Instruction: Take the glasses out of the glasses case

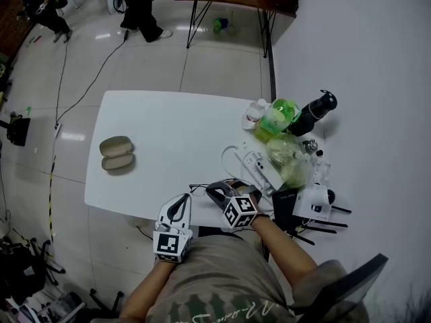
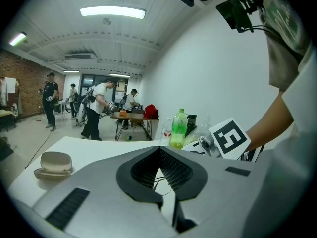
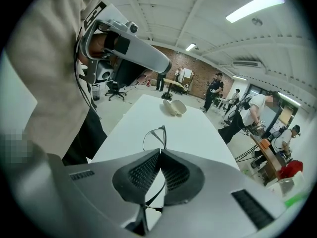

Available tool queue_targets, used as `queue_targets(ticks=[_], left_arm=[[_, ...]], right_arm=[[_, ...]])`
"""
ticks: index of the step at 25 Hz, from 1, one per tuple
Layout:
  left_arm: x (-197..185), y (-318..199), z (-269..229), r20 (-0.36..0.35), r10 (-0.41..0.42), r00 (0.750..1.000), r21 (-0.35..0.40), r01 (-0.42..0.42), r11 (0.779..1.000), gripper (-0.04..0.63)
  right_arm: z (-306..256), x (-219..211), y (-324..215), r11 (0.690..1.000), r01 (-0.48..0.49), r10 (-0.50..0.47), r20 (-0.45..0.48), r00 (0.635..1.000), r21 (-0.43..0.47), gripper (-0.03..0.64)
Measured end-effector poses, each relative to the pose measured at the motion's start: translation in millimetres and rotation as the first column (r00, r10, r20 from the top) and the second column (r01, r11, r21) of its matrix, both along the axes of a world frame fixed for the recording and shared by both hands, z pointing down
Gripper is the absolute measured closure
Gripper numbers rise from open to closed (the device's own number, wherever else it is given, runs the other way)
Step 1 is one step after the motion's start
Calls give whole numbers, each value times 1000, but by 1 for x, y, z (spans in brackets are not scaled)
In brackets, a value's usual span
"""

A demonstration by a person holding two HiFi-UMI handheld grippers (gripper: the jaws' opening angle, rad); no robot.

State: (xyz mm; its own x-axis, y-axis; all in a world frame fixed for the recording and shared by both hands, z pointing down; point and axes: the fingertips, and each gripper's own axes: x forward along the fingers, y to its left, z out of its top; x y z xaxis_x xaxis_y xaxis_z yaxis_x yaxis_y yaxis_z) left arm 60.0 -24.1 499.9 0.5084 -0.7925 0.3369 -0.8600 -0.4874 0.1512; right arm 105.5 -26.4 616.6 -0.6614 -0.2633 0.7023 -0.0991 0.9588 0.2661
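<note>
right gripper pinches thin wire glasses; oval beige case open

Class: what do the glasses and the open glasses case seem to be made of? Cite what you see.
Glasses: probably thin dark metal wire with clear lenses; the rim is very slim and see-through inside. Glasses case: beige, smooth, matte rigid shell, perhaps plastic or leatherette; both halves hold their rounded shape.

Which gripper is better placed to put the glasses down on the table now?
The right gripper: its jaws are shut on the glasses, at the near edge of the table. The left gripper is shut on nothing, so it would first need to take them over.
</note>
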Motion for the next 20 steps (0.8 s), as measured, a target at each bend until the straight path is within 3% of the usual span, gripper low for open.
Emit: queue_targets(ticks=[9, 20], left_arm=[[8, 5, 11, 11, -3, 1000, -35, 4, 999, 588], [11, 23, 24, 35, 1, 999, -25, 0, 1000, 588]], right_arm=[[10, 13, 4, 1000, -15, 15, -16, 1000, -12, 600], [13, 17, 12, 1000, -2, 1, -31, 1000, -8, 600]])
